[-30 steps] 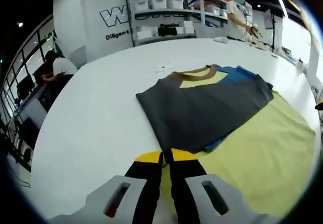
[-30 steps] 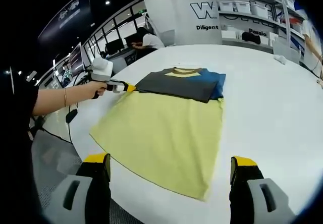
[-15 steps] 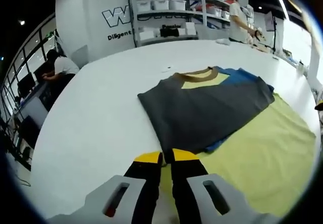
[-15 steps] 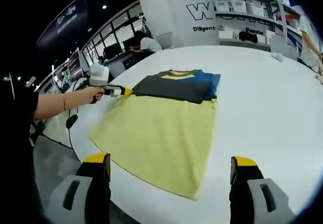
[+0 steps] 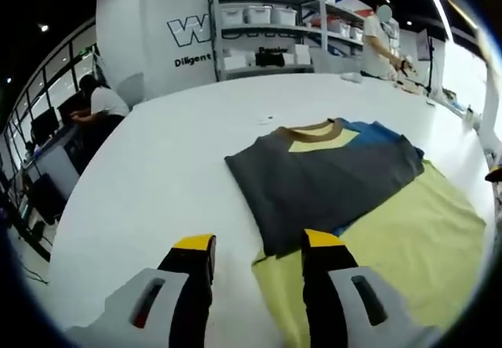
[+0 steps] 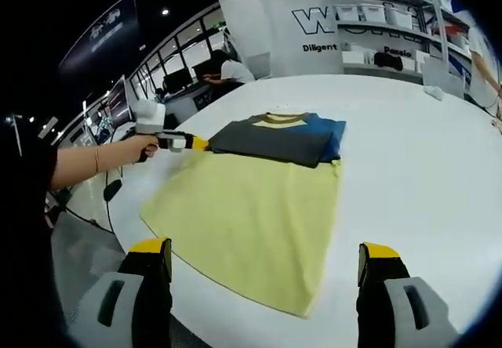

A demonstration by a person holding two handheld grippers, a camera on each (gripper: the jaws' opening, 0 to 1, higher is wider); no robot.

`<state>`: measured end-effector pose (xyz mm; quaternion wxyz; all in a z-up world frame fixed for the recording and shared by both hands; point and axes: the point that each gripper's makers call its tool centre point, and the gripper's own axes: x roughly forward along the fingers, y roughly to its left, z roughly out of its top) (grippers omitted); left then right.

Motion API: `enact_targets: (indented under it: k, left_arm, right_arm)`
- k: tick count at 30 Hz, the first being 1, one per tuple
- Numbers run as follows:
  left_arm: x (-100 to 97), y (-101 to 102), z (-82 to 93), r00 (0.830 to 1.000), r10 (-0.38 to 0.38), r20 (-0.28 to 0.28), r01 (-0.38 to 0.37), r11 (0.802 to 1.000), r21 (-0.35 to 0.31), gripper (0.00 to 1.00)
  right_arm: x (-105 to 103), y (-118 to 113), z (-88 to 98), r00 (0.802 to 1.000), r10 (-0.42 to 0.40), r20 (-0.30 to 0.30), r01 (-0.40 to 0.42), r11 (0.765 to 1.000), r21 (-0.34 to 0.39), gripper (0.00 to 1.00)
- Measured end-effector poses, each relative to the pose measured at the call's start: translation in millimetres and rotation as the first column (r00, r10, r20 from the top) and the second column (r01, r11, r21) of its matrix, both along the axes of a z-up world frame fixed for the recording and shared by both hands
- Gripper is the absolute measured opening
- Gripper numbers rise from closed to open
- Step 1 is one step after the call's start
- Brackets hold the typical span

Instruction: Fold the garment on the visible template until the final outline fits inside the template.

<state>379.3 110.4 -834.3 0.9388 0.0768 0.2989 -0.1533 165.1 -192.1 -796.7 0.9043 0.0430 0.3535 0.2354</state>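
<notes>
We see a folded T-shirt [image 5: 329, 177] lying flat ahead of the left hand-held gripper [image 5: 259, 248], its near corner just between the spread jaws. The upward face is dark grey, with a tan collar band and a yellow inner neck at the far edge, and blue fabric showing along the right side. It rests on the far end of a pale yellow rectangular template [image 6: 251, 219], which spreads flat on the white tabletop [image 5: 157, 175] towards the right hand-held gripper [image 6: 265, 254], whose jaws stand wide apart.
</notes>
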Motion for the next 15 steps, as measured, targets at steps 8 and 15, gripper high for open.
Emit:
enact_targets:
  k: [8,15]
  left_arm:
    - [-4.5,3.5,20.8,0.999,0.005,0.046,-0.003,0.999,-0.037,0.67]
    - [-18.9,-1.3,33.1,0.998,-0.017,0.054,0.020,0.998,-0.059,0.84]
  right_arm:
    - [2.0,3.9,1.7,1.000,0.001,0.006,-0.001,1.000,0.006,0.99]
    - [-1.5,10.7,0.0,1.000,0.013,0.009,-0.013,1.000,0.006,0.99]
